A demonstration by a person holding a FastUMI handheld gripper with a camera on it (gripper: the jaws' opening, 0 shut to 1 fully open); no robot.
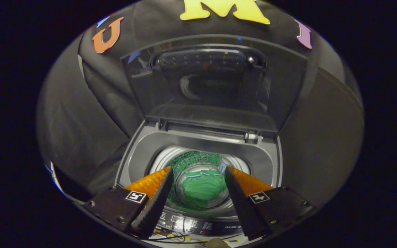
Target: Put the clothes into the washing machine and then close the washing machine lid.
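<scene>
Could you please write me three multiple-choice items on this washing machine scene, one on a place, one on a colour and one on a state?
1. Where does the crumpled cloth garment lie?
A. On the control panel
B. Down in the shiny metal drum of the grey top-loading washing machine
C. Draped over the lid

2. What colour is the garment?
A. Green
B. Red
C. White

3. How does the dark see-through washing machine lid stand?
A. Shut flat
B. Taken off
C. Raised upright on its hinges

Answers: 1 B, it shows inside the drum, beyond the open gripper and in the gap between its fingers; 2 A, its cloth is plainly green; 3 C, the lid rises behind the opening.
</scene>
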